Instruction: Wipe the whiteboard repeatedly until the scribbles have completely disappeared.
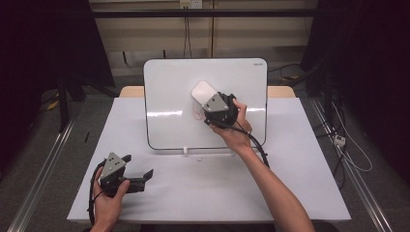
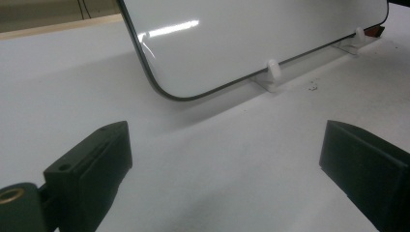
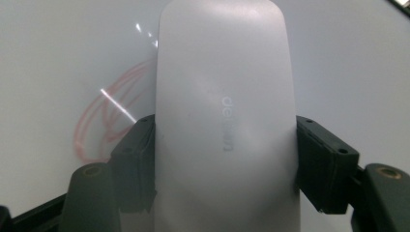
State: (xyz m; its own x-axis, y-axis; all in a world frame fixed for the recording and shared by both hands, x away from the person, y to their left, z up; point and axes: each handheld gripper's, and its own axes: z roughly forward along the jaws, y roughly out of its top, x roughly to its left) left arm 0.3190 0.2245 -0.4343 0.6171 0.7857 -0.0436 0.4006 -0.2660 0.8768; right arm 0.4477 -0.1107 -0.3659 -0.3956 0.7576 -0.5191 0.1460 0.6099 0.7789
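The left gripper (image 1: 138,170) is held low over the near left of the table (image 1: 300,193), level, its fingers (image 2: 92,169) spread wide with nothing between them. Farther off, the right gripper (image 1: 207,99) is raised on an outstretched forearm against the upright whiteboard (image 1: 169,87); its fingers (image 3: 133,164) are clamped on a white eraser (image 3: 225,121) pressed to the board beside faint red scribbles (image 3: 104,125). Pale lettering on the eraser cannot be read with certainty.
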